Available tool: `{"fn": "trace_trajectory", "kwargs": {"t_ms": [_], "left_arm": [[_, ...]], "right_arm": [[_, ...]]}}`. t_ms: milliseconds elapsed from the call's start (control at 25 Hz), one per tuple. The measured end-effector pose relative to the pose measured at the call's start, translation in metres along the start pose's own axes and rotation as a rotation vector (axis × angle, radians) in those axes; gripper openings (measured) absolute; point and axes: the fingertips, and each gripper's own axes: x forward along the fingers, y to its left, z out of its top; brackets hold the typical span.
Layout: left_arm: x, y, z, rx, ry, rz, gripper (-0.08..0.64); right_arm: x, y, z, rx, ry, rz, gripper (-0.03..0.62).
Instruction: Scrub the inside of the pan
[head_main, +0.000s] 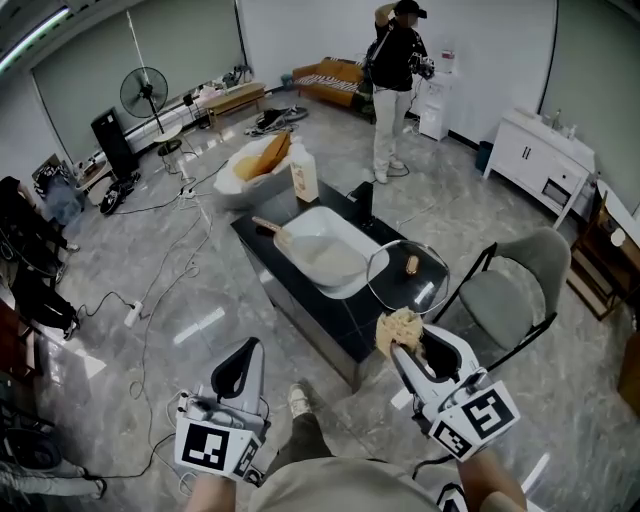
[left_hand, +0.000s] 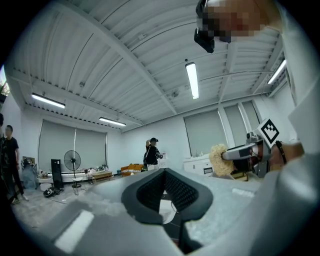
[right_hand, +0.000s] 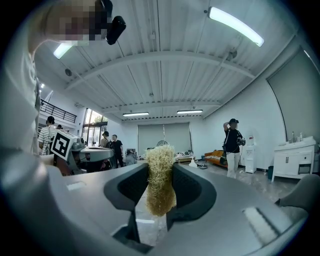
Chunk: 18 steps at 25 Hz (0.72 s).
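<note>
my right claw (right_hand: 160, 186) grips the scrubber (head_main: 397, 327); my left claw (head_main: 243, 352) is closed on nothing. the pan (head_main: 328, 252) lies on the counter (head_main: 285, 275), well ahead and unsteadied. i judge scrubbing could shove it against the glass lid (head_main: 408, 277) beside it.

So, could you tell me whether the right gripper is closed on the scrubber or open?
Closed on it: the right gripper has its jaws pressed against both sides of the straw-coloured scrubber, which stands upright between them.

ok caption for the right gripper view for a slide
Pale fibrous scrubber pinched between the right tongs, ceiling lights and bystanders beyond.
</note>
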Motion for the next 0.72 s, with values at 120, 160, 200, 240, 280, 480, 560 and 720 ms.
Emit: {"fn": "trace_trajectory", "kwargs": {"t_ms": [120, 160, 200, 240, 280, 480, 560, 720], "left_arm": [[0.016, 0.023, -0.007, -0.006, 0.009, -0.002, 0.002], [0.022, 0.030, -0.009, -0.009, 0.012, -0.005, 0.003], [0.030, 0.038, -0.011, -0.012, 0.015, -0.009, 0.002], [0.037, 0.047, -0.013, -0.014, 0.018, -0.014, 0.003], [0.044, 0.056, -0.015, -0.016, 0.021, -0.020, 0.002], [0.082, 0.103, -0.024, -0.021, 0.038, -0.054, 0.003], [0.098, 0.124, -0.026, -0.019, 0.044, -0.064, 0.002], [0.131, 0.167, -0.030, -0.016, 0.053, -0.095, 0.002]], "right_arm": [[0.024, -0.005, -0.003, 0.009, 0.012, -0.012, 0.150], [0.033, -0.006, -0.004, 0.011, 0.016, -0.017, 0.150], [0.043, -0.008, -0.006, 0.014, 0.021, -0.020, 0.150], [0.054, -0.010, -0.007, 0.016, 0.027, -0.024, 0.150], [0.064, -0.011, -0.008, 0.019, 0.033, -0.028, 0.150], [0.120, -0.019, -0.013, 0.035, 0.060, -0.058, 0.150], [0.145, -0.021, -0.013, 0.043, 0.068, -0.068, 0.150], [0.198, -0.026, -0.015, 0.046, 0.087, -0.088, 0.150]]}}
